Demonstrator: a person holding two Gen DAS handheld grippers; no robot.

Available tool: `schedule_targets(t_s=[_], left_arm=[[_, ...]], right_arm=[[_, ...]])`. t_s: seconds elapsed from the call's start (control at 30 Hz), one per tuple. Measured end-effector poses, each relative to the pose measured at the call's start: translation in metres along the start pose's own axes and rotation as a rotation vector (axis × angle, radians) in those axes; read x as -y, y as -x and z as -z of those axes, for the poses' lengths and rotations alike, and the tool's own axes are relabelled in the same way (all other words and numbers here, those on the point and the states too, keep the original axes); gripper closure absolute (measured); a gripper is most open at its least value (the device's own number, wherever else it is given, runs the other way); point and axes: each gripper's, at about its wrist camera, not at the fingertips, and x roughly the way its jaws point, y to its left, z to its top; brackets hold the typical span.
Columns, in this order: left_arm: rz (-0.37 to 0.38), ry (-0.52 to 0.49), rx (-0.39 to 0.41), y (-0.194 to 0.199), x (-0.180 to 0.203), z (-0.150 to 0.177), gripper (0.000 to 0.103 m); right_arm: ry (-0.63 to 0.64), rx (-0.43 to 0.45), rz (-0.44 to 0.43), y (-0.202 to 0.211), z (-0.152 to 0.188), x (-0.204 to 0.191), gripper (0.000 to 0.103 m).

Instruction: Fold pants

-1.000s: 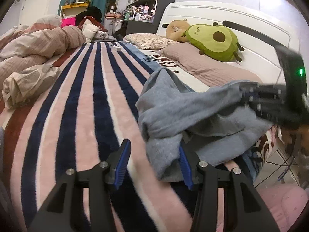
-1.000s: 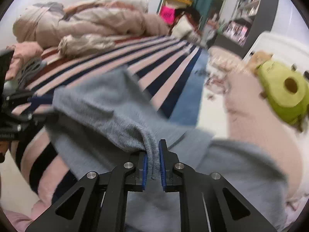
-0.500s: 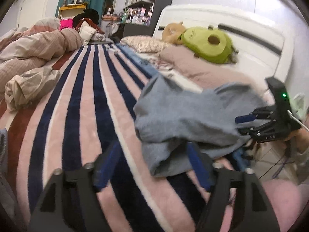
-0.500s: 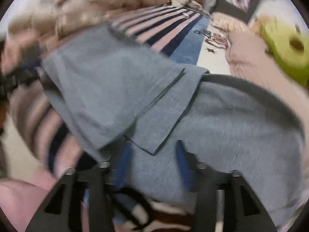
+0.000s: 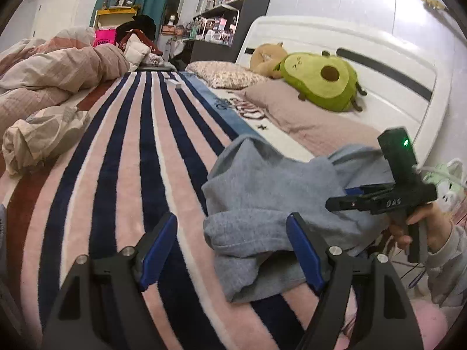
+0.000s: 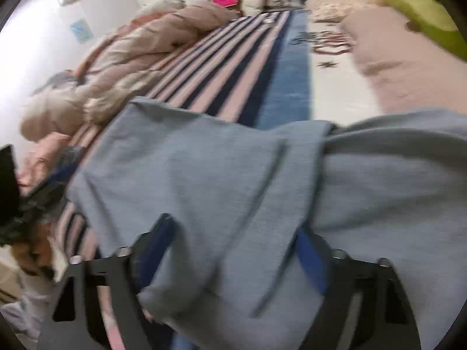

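The grey pants lie folded in a loose heap on the striped blanket near the bed's front edge. My left gripper is open, with the near fold of the pants between its blue pads, not pinched. My right gripper is open just above the flat grey cloth; it also shows from the side in the left wrist view, at the right end of the pants. The left gripper shows blurred at the left edge of the right wrist view.
A bunched pink duvet lies along the bed's left side. An avocado plush and pillows sit by the white headboard. Shelves stand at the back. The bed edge drops off to the right.
My right gripper opened and let go of the grey pants, which dropped flat onto the heap. My left gripper opened wider and drew back slightly.
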Motion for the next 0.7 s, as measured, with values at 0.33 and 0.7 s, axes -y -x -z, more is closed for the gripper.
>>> schedule_targets(t_s=[0.33,0.7], left_arm=[[0.037,-0.004,-0.027,-0.008,0.004,0.005,0.029],[0.073,-0.040,-0.030,-0.005,0.042,-0.005,0.029]], right_arm=[[0.010,0.117,0.066,0.030,-0.001,-0.006,0.102],[-0.006,0.175,0.193,0.097,0.009,0.027,0.102]])
